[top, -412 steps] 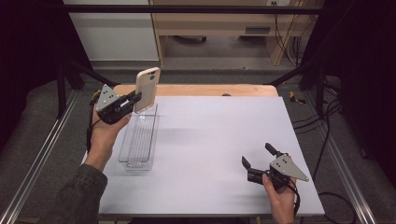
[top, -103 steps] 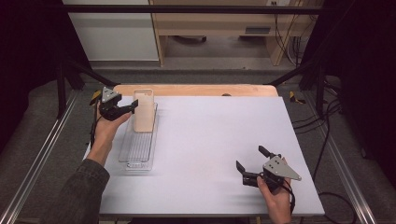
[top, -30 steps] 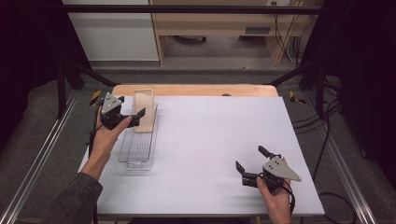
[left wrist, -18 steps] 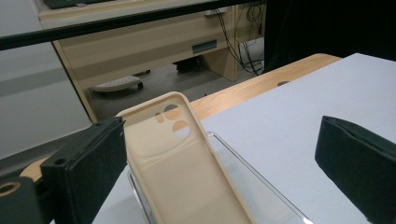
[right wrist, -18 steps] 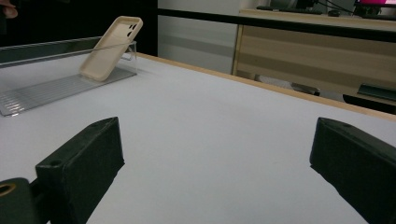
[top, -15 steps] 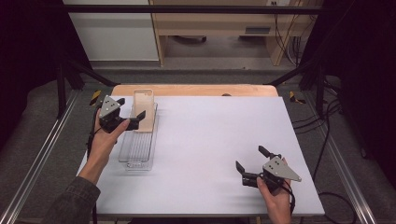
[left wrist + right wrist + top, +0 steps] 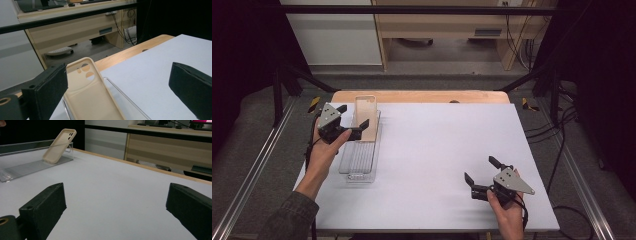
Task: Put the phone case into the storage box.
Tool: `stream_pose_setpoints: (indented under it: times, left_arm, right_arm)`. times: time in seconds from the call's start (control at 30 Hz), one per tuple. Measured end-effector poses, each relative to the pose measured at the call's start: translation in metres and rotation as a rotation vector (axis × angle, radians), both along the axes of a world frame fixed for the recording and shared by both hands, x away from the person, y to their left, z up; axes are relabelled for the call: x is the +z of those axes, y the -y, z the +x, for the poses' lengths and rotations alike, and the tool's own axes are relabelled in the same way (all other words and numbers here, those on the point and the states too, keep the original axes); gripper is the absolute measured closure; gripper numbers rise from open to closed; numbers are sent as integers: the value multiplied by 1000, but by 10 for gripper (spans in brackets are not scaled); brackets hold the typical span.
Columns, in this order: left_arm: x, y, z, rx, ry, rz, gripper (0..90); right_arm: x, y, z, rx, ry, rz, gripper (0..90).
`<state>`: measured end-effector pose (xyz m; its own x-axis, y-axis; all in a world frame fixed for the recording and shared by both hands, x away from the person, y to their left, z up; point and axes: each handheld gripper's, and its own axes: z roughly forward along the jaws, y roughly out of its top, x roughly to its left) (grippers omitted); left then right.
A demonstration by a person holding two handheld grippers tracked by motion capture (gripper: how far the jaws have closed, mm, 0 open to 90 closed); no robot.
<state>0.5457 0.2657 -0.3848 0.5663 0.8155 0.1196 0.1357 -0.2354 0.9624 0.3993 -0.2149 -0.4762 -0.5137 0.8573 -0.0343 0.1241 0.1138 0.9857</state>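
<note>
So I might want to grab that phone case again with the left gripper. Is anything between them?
Nothing visible. The left gripper is open, right beside the phone case, which leans on the far wall of the clear tray. Only open air lies between its jaws and the case.

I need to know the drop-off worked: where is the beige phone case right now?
In the high view the phone case sits at the table's far left, its lower end in the clear tray, leaning tilted on the tray's far wall, beside the open left hand-held gripper.

Phone case [image 7: 365, 117] in the tray [image 7: 357, 170] at table's [image 7: 437, 145] far left, leaning on its far wall.
</note>
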Motion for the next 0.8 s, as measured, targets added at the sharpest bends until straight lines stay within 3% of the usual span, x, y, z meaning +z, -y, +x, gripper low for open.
stream_pose_setpoints:
  times: [0.1, 0.3, 0.67, 0.8]
  left_arm:
    - [3, 3, -2, -1, 13, 20, 23]
    - [10, 12, -9, -2, 67, 118, 25]
    - [17, 30, -24, -31, 133, 220, 25]
    - [19, 35, -29, -40, 150, 240, 25]
  right_arm:
    - [0, 0, 0, 0, 0, 0, 28]
    - [0, 0, 0, 0, 0, 0, 28]
    - [0, 0, 0, 1, 0, -1, 28]
    - [0, 0, 0, 1, -1, 0, 28]
